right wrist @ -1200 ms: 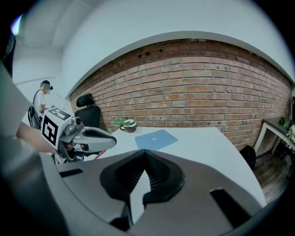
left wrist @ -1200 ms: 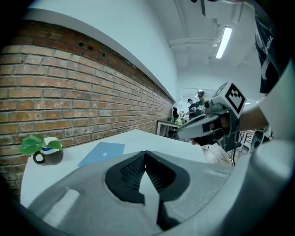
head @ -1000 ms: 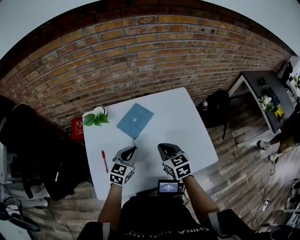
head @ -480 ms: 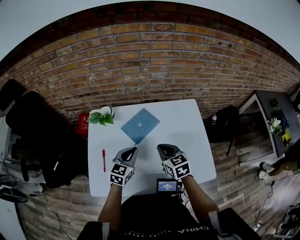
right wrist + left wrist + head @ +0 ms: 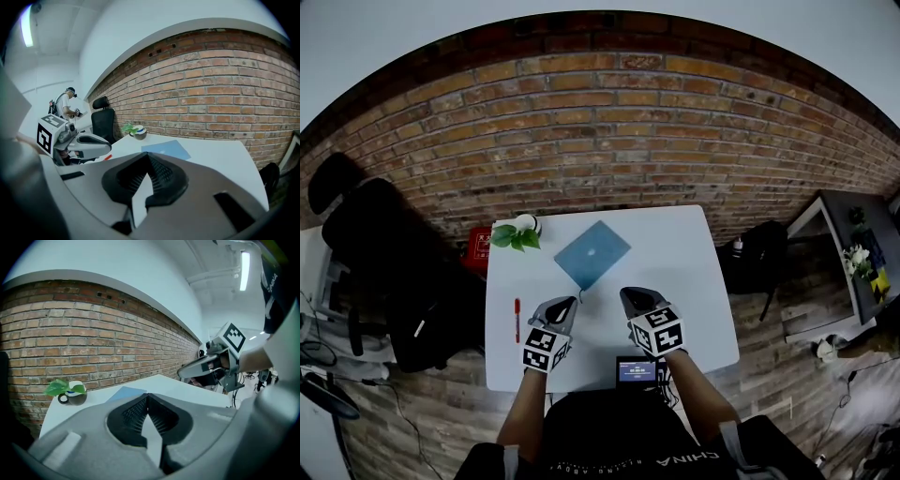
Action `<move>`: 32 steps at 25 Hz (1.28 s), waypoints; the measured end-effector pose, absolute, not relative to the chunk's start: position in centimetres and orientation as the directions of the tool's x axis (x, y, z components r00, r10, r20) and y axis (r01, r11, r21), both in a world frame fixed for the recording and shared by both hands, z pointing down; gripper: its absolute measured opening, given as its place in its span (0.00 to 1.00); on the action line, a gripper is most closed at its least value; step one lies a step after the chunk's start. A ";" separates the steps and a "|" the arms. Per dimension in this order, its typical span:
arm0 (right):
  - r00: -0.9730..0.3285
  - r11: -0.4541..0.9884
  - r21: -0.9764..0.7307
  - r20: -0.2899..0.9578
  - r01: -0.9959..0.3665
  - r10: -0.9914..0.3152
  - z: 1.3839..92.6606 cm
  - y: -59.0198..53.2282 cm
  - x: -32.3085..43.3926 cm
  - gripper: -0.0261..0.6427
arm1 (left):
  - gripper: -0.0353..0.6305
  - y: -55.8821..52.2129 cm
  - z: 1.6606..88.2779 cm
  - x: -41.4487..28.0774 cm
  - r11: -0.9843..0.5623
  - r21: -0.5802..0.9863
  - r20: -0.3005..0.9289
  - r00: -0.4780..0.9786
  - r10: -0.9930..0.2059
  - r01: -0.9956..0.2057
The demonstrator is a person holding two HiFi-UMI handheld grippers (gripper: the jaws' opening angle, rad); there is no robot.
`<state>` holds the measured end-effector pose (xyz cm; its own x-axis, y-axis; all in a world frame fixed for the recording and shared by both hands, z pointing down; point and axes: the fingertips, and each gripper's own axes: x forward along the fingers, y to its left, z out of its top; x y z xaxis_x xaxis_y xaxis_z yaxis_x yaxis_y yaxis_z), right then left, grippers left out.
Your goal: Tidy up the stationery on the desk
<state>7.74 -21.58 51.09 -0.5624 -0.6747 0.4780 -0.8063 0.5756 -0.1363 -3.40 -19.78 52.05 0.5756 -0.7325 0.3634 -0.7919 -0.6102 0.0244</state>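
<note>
While the left tool [image 5: 570, 301] and right tool [image 5: 625, 294] stay closed and empty, the notebook [image 5: 592, 255] and red pen [image 5: 517, 319] lie unmoved

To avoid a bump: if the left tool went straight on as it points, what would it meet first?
Probably the near corner of the blue notebook, just ahead of the left tool; possibly the white table first, as depth is unclear.

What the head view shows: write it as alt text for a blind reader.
Seen from above, a person holds the left gripper and right gripper, both shut and empty, over a white desk. On it lie a blue notebook ahead of them, a red pen to the left and a potted plant at the far left corner, by a brick wall.
</note>
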 end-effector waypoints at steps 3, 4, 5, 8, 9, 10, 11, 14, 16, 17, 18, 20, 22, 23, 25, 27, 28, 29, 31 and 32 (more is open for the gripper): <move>-0.560 0.572 -0.138 0.477 -0.809 -0.677 51.1 -21.2 7.9 0.05 | 0.07 -19.5 52.1 -3.3 -0.617 0.018 0.362 0.580 -0.729 -0.787; -0.560 0.571 -0.139 0.476 -0.809 -0.678 51.1 -21.0 8.0 0.05 | 0.07 -19.4 52.1 -3.2 -0.619 0.017 0.364 0.582 -0.728 -0.785; -0.560 0.570 -0.140 0.476 -0.810 -0.679 51.0 -20.9 8.0 0.05 | 0.07 -19.3 52.1 -3.2 -0.621 0.017 0.365 0.583 -0.726 -0.784; -0.558 0.568 -0.140 0.475 -0.811 -0.680 51.0 -20.6 8.2 0.05 | 0.07 -19.1 52.1 -2.9 -0.624 0.017 0.365 0.586 -0.724 -0.781; -0.558 0.567 -0.140 0.475 -0.811 -0.681 51.1 -20.5 8.3 0.05 | 0.07 -19.1 52.1 -2.8 -0.625 0.017 0.365 0.587 -0.723 -0.780; -0.558 0.567 -0.141 0.475 -0.812 -0.681 51.1 -20.5 8.5 0.05 | 0.07 -19.0 52.2 -2.6 -0.626 0.017 0.365 0.588 -0.722 -0.780; -0.558 0.566 -0.142 0.475 -0.812 -0.681 51.1 -20.4 8.8 0.05 | 0.07 -18.9 52.2 -2.3 -0.627 0.016 0.367 0.588 -0.721 -0.779; -0.560 0.566 -0.148 0.476 -0.811 -0.678 51.2 -20.3 9.5 0.05 | 0.07 -18.8 52.4 -1.7 -0.625 0.015 0.373 0.585 -0.720 -0.780; -0.565 0.571 -0.151 0.479 -0.807 -0.672 51.3 -20.3 9.9 0.05 | 0.07 -18.8 52.4 -1.5 -0.619 0.016 0.376 0.579 -0.724 -0.785; -0.568 0.575 -0.151 0.481 -0.804 -0.668 51.4 -20.3 10.1 0.05 | 0.07 -18.9 52.3 -1.4 -0.615 0.017 0.376 0.575 -0.727 -0.789; -0.570 0.579 -0.149 0.483 -0.801 -0.664 51.4 -20.4 10.5 0.05 | 0.07 -19.0 52.3 -1.3 -0.609 0.018 0.377 0.570 -0.730 -0.793; -0.577 0.590 -0.147 0.488 -0.794 -0.655 51.5 -20.5 11.1 0.05 | 0.07 -19.1 52.1 -1.2 -0.599 0.016 0.381 0.559 -0.737 -0.801; -0.587 0.604 -0.147 0.492 -0.784 -0.642 51.5 -20.7 11.7 0.05 | 0.07 -19.3 52.0 -1.0 -0.592 0.004 0.390 0.547 -0.741 -0.806; -0.594 0.613 -0.146 0.493 -0.777 -0.635 51.6 -20.9 11.9 0.05 | 0.07 -19.4 51.8 -1.0 -0.590 -0.004 0.395 0.541 -0.743 -0.807; -0.606 0.628 -0.145 0.494 -0.765 -0.624 51.6 -21.4 12.1 0.05 | 0.07 -19.9 51.5 -0.9 -0.587 -0.023 0.401 0.531 -0.747 -0.809; -0.610 0.631 -0.149 0.494 -0.762 -0.620 51.9 -22.2 12.1 0.05 | 0.07 -20.8 51.2 -1.0 -0.587 -0.043 0.405 0.523 -0.750 -0.809; -0.608 0.626 -0.154 0.497 -0.764 -0.619 52.1 -22.6 12.0 0.05 | 0.07 -21.2 51.1 -1.2 -0.586 -0.049 0.411 0.519 -0.750 -0.808; -0.605 0.620 -0.162 0.501 -0.768 -0.618 52.4 -22.9 11.8 0.05 | 0.07 -21.7 51.1 -1.4 -0.586 -0.051 0.418 0.516 -0.748 -0.809; -0.596 0.605 -0.173 0.512 -0.777 -0.619 52.9 -23.7 11.4 0.05 | 0.07 -23.2 51.2 -2.1 -0.583 -0.048 0.427 0.510 -0.746 -0.811; -0.588 0.596 -0.175 0.517 -0.784 -0.622 53.2 -24.3 11.1 0.05 | 0.07 -24.2 51.3 -2.5 -0.582 -0.048 0.431 0.509 -0.745 -0.812</move>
